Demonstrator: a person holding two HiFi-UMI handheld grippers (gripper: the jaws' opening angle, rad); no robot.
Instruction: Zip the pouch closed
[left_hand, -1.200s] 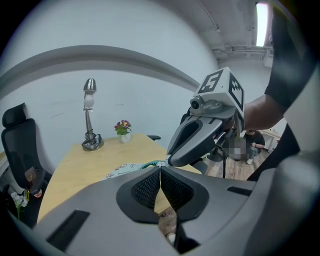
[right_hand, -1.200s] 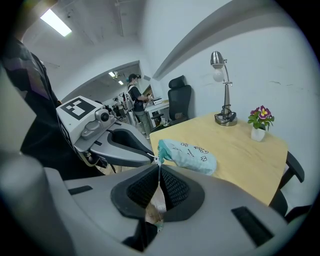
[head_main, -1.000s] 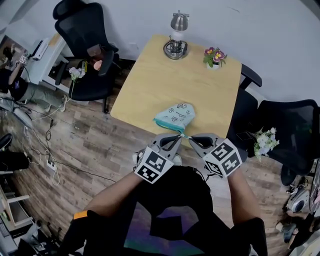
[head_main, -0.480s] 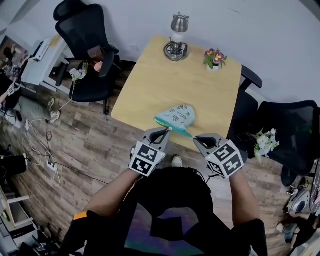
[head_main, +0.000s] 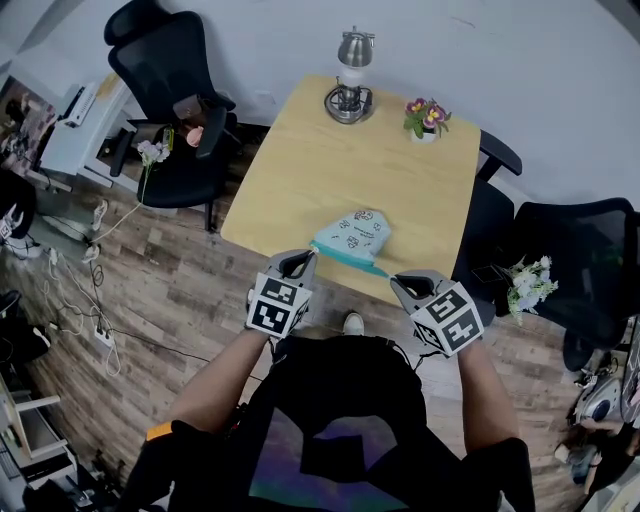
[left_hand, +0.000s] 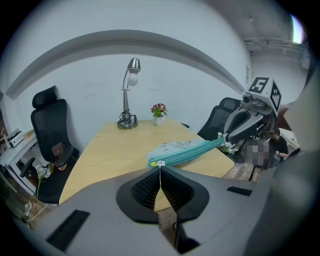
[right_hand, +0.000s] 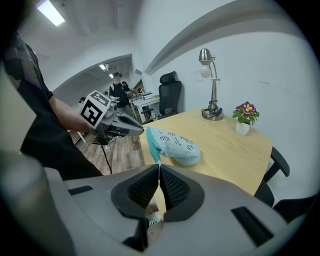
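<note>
— Where is the pouch (head_main: 352, 236)?

— It lies on the bench (head_main: 330, 160) by the near edge. Its teal zipper (left_hand: 190, 154) side is drawn out in a line between the two grippers.

— What has the left gripper (head_main: 298, 258) got?

— Its jaws are pressed together on the small white zipper pull (left_hand: 160, 163), at the pouch's left end.

— And the right gripper (head_main: 400, 281)?

— Its jaws are closed too, pinching the tip of the pouch at the other end of the zipper (only a sliver of teal shows between the pads).

— Does the zipper look joined?

— Along the stretch the left gripper view shows, yes, it is one closed band.

— Anything else up there?

— A lamp (head_main: 350, 75) and a flower pot (head_main: 424, 115) stand at the far edge, well apart from the pouch.
</note>
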